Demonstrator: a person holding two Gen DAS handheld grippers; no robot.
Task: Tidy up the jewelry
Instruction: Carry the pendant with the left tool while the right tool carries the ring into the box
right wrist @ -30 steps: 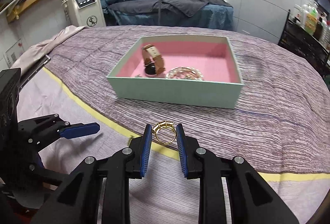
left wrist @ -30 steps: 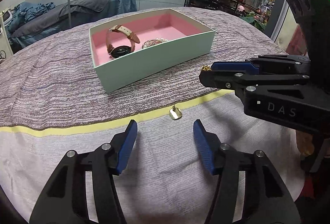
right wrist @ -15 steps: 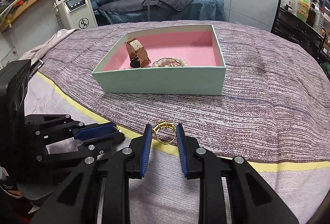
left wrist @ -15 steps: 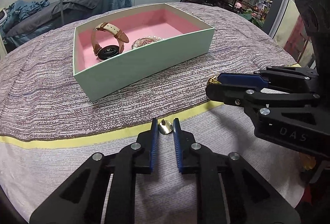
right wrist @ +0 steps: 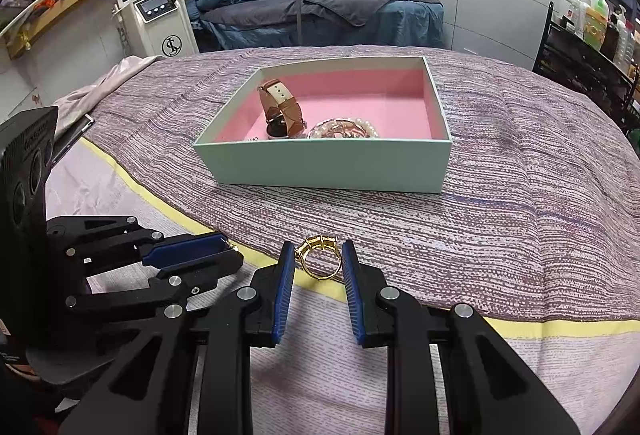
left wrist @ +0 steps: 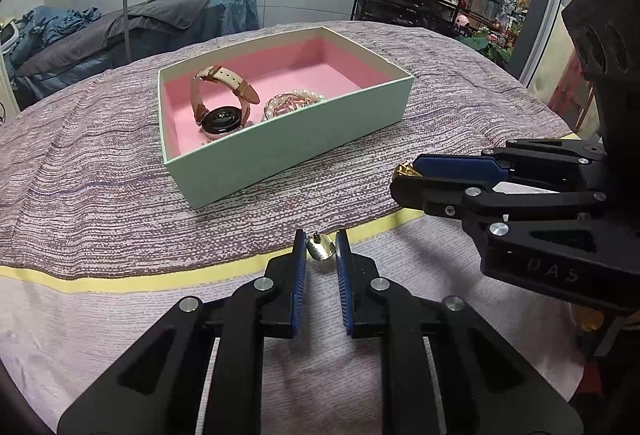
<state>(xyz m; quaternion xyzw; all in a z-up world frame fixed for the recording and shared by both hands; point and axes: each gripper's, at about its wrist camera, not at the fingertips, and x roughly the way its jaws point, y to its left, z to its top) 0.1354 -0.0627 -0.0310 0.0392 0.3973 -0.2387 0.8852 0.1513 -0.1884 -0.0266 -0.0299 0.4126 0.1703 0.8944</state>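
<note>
My left gripper (left wrist: 320, 249) pinches a small gold stud (left wrist: 319, 247), my right gripper (right wrist: 317, 262) pinches the gold ring (right wrist: 319, 259); both are held just above the surface so I can carry them to the box (right wrist: 332, 167) ahead.

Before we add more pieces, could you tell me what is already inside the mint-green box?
The box holds a brown-strapped watch and a beaded bracelet; its near wall hides the floor right behind it.

box (right wrist: 328, 167) mint (pink lining) | ring (right wrist: 320, 255) gold | cloth (right wrist: 520, 203) purple-striped
</note>
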